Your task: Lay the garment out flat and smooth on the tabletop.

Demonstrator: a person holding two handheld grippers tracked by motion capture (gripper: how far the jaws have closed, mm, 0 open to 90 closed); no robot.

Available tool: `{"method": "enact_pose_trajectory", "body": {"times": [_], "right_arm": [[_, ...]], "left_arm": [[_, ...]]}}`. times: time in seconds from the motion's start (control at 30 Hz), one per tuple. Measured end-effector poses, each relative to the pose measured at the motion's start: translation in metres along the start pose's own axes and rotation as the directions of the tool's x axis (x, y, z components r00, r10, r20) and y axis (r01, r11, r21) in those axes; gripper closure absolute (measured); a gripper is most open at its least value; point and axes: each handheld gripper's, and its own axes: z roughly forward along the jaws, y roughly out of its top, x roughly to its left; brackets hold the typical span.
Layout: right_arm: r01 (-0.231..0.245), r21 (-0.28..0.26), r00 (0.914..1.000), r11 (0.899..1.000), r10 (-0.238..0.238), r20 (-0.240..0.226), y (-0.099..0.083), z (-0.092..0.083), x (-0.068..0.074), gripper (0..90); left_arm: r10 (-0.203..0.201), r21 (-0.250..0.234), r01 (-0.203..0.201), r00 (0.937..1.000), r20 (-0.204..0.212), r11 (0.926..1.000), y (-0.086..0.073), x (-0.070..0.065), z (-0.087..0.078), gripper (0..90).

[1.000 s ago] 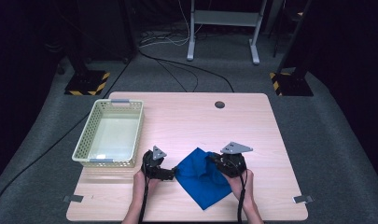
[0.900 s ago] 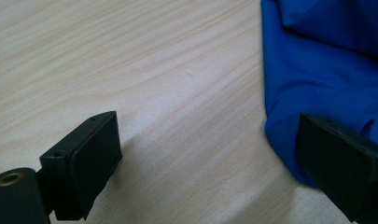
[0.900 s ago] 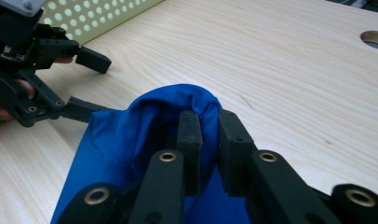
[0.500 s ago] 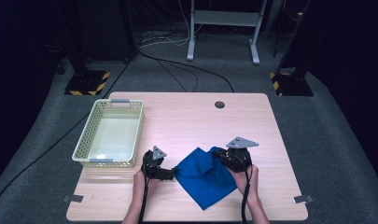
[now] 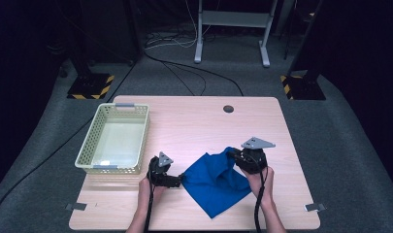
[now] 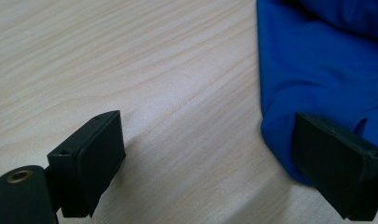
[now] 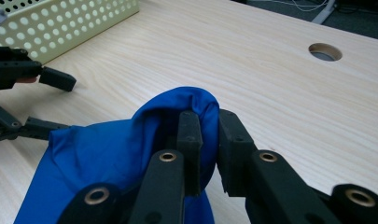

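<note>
Blue cloth [image 5: 216,182], soft and matte, lies rumpled on the table [image 5: 194,121] close to the near edge, about midway between the near corners and slightly toward the right one. One corner of it is lifted into a rounded fold; the rest spreads flat, coming to a point toward the near edge.

Right gripper view: the right gripper [image 7: 207,140] has its two black jaws pinched together on that raised fold, fabric bunched over and between the pads. High view places this gripper [image 5: 238,156] at the cloth's far right corner, grey three-cornered plate on top, with a hand behind it.

Left gripper view: the left gripper [image 6: 214,154] stands with jaws wide apart over bare wood; the right-hand jaw sits against the cloth's rounded edge, the other clear of it, nothing clamped. High view shows it [image 5: 179,180] at the cloth's left corner.

Tabletop is pale wood-grain laminate, with a round cable hole [image 5: 228,108] near the far edge.

Basket [image 5: 90,150]: cream plastic, rectangular, perforated walls, set along the left edge of the table. Its floor looks bare in the high view. The right gripper view catches its perforated wall [image 7: 74,23] up close.
</note>
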Motion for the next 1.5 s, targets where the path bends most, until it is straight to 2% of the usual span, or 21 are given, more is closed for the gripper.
{"method": "enact_pose_trajectory", "body": {"times": [0.33,0.7,1.1,1.5], "right_arm": [[0.003,-0.011,0.9995,1.000,-0.002,0.033,0.010,-0.003,-0.012,80.7],[0.042,0.006,0.9954,0.999,-0.043,0.085,0.020,0.002,-0.022,80.6],[0.031,0.017,0.9930,0.999,-0.033,0.114,0.026,0.012,-0.037,80.5],[0.032,0.035,0.9857,0.999,-0.037,0.164,0.037,0.023,-0.054,80.4]], "left_arm": [[0.000,-0.002,0.000,1.0000,0.002,1.0000,0.000,0.000,0.000,10.6],[0.000,-0.002,0.000,1.0000,0.002,1.0000,0.000,0.000,0.000,10.6],[0.001,-0.002,-0.001,1.0000,0.001,1.0000,0.000,0.000,0.000,10.7],[0.001,-0.002,-0.001,1.0000,0.001,1.0000,0.000,0.000,0.000,10.8]]}}
